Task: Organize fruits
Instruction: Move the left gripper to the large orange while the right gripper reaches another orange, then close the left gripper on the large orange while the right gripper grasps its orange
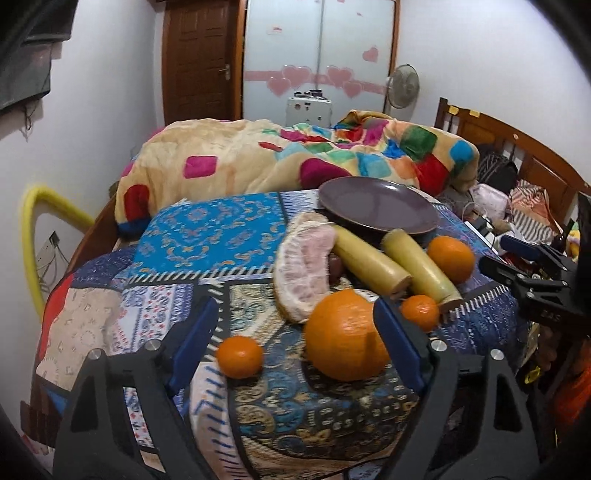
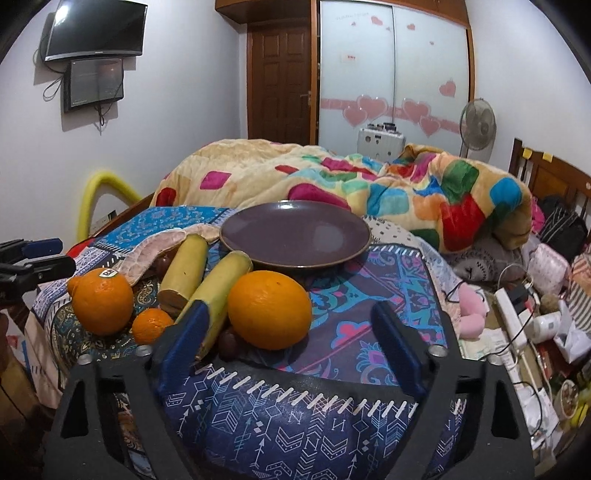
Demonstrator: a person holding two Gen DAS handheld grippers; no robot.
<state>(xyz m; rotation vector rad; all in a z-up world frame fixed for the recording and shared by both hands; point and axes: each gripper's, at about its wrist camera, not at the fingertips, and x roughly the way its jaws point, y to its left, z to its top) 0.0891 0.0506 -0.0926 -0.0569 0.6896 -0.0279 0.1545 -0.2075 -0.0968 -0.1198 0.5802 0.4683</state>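
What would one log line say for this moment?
left gripper: open, empty | right gripper: open, empty | plate: empty | fruits: beside plate

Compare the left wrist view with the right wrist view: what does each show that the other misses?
Only the left wrist view shows a small mandarin sitting alone, nearest the left gripper.

Only the right wrist view shows the wall TV and a power strip.

Both show the empty purple plate, two yellow-green stalks, the pomelo segment and open grippers.
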